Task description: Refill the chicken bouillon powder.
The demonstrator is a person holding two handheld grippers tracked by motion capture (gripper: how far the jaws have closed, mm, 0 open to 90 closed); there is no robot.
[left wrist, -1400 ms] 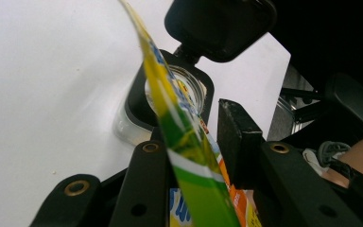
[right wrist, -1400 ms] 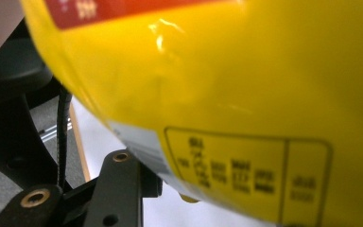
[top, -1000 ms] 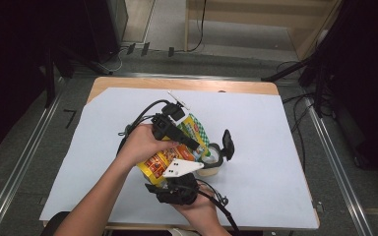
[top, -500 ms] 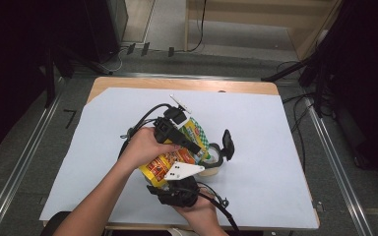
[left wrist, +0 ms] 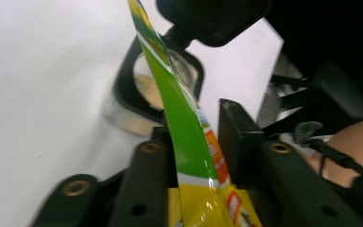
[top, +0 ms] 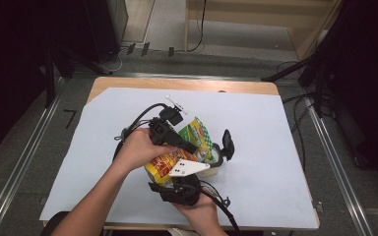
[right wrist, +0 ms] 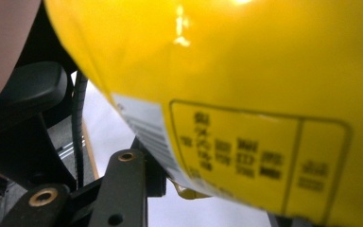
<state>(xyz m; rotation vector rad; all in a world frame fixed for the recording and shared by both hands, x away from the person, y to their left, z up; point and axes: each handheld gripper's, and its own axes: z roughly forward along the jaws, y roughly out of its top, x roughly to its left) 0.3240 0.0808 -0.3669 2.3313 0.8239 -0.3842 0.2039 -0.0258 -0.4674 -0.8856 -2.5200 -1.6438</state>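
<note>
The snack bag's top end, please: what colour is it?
Green, above a yellow body; the bag shows best in the left gripper view.

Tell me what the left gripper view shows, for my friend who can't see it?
A green and yellow snack bag, seen edge on, stands between the left gripper's two black fingers, which have just been closing. Beyond it, a clear cup sits on the white table cover.

Snack bag (top: 177,157): we see it mid-table, between both grippers.
Cup (top: 211,156): touching the bag's right side.
Sheet (top: 275,147): under everything.
</note>
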